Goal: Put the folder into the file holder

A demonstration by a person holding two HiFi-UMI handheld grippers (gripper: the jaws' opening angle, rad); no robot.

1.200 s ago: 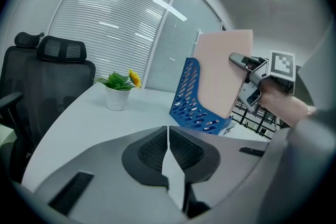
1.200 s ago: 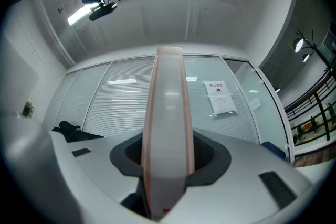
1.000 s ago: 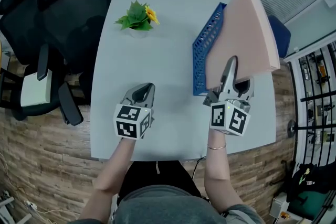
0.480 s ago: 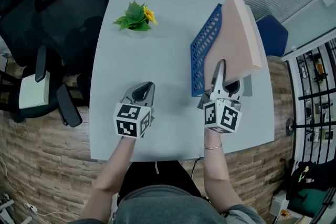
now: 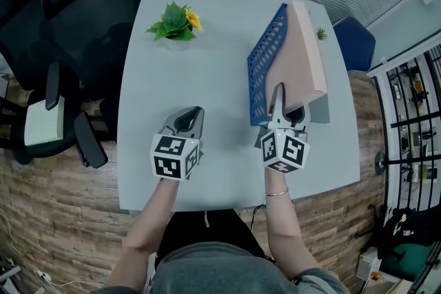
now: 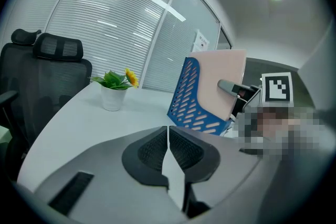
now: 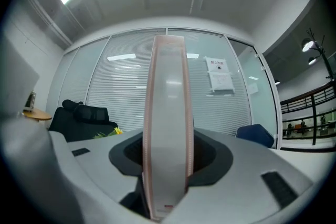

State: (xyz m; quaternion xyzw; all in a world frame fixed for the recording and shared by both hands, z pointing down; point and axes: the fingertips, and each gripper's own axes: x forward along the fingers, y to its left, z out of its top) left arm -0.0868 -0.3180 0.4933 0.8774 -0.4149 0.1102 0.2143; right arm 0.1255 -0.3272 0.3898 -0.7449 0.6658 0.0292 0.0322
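Head view shows the folder [image 5: 300,58] standing on edge inside the file holder [image 5: 264,65]; insertion appears complete. Right gripper [image 5: 288,107], at the holder's near end, has its jaws opening with the folder's spine between them; in my judgement only letting go and backing away remain. Left gripper [image 5: 187,119], well left of the holder, is pressed together and empty. Table [image 5: 207,79] edge runs near the holder's right; bare tabletop lies to its left, potted plant [image 5: 176,23] well apart.

Thick pink folder [image 5: 303,55] stands on edge in blue file holder [image 5: 261,72].
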